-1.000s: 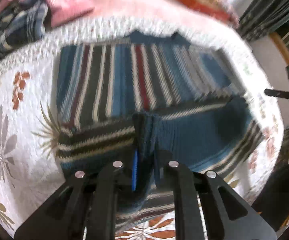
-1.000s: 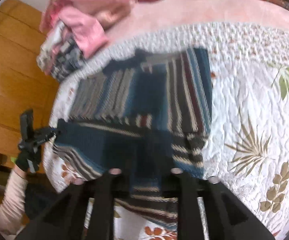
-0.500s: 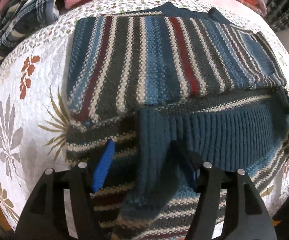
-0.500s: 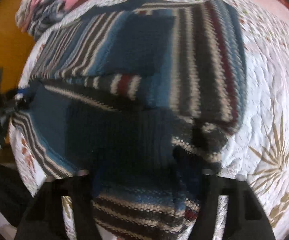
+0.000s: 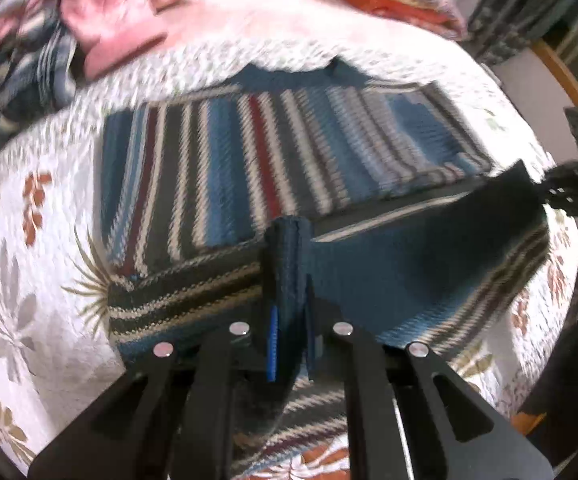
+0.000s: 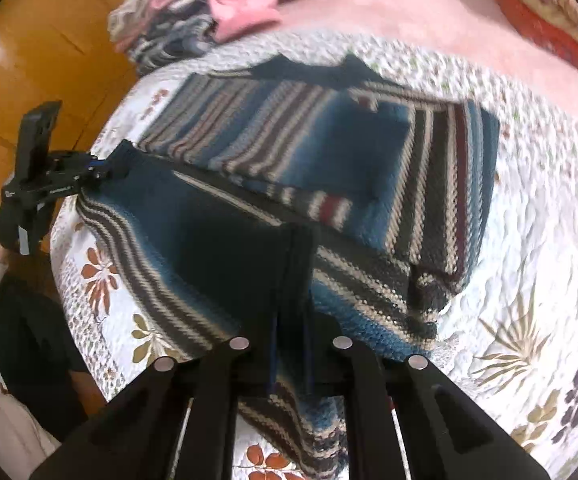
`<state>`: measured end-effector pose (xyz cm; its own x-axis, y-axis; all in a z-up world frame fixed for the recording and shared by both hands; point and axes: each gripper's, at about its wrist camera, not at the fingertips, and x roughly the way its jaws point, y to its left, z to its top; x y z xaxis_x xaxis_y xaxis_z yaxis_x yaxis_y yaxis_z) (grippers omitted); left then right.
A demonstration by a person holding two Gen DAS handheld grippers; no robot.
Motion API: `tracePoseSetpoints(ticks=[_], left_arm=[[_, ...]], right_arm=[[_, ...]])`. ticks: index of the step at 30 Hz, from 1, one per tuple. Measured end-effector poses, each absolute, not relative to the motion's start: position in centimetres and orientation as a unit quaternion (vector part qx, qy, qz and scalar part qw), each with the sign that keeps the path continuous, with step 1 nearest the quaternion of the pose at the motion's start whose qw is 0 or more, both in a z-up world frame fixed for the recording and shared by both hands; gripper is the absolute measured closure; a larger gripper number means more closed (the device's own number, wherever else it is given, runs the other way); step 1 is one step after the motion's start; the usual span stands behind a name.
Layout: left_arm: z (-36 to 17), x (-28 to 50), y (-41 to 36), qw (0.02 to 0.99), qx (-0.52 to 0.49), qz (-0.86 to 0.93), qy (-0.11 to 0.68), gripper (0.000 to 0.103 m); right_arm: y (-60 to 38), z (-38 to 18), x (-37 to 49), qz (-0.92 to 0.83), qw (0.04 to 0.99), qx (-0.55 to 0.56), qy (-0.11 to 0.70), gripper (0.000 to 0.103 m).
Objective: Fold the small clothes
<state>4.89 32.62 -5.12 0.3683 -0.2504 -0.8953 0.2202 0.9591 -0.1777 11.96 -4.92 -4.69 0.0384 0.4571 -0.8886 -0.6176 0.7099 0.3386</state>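
- Striped knit sweater: lies flat on the floral quilt of a bed, its near hem edge raised and doubled back toward the collar.
- Left tongs: closed on a pinched ridge of the ribbed hem.
- Right tongs: likewise closed on the hem; in this view the left tongs grip the hem's far corner.
- Handling, as a judgement: the thick knit looks soft, limp and stretchy, moderately heavy; it sags between grips, so holding both hem corners suits it best.
- Heap of other clothes: beyond the quilt.
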Motion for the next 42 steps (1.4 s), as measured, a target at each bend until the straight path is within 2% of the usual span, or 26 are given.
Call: tracePoseSetpoints(ticks=[9, 17, 23, 27, 37, 40, 42], left_arm=[[0.6, 5.3, 34.8, 0.883, -0.091, -0.094, 0.450, 0.095], [0.8, 10.1, 38.5, 0.894, -0.129, -0.057, 0.426, 0.095], [-0.8, 15.5, 40.1, 0.895, -0.126, -0.030, 0.426, 0.095], [-3.7, 18.7, 40.3, 0.883, -0.117, -0.010, 0.454, 0.095], [-9.9, 21.2, 40.3, 0.861, -0.100, 0.014, 0.499, 0.094], [-11.2, 21.5, 40.2, 0.854, -0.091, 0.028, 0.511, 0.088], [-11.8, 21.6, 40.2, 0.848, -0.092, 0.038, 0.521, 0.080]], right_arm=[[-7.6, 0.6, 14.8, 0.362, 0.765, 0.026, 0.533, 0.094], [-8.0, 2.4, 20.2, 0.319, 0.787, 0.050, 0.525, 0.094], [-6.0, 0.6, 26.4, 0.284, 0.793, 0.061, 0.536, 0.094], [-4.6, -2.0, 29.4, 0.255, 0.789, 0.045, 0.557, 0.094], [-4.0, -8.4, 32.3, 0.218, 0.770, 0.043, 0.598, 0.093], [-4.1, -9.9, 32.4, 0.206, 0.767, 0.047, 0.606, 0.092], [-4.0, -10.6, 32.2, 0.194, 0.765, 0.041, 0.613, 0.088]])
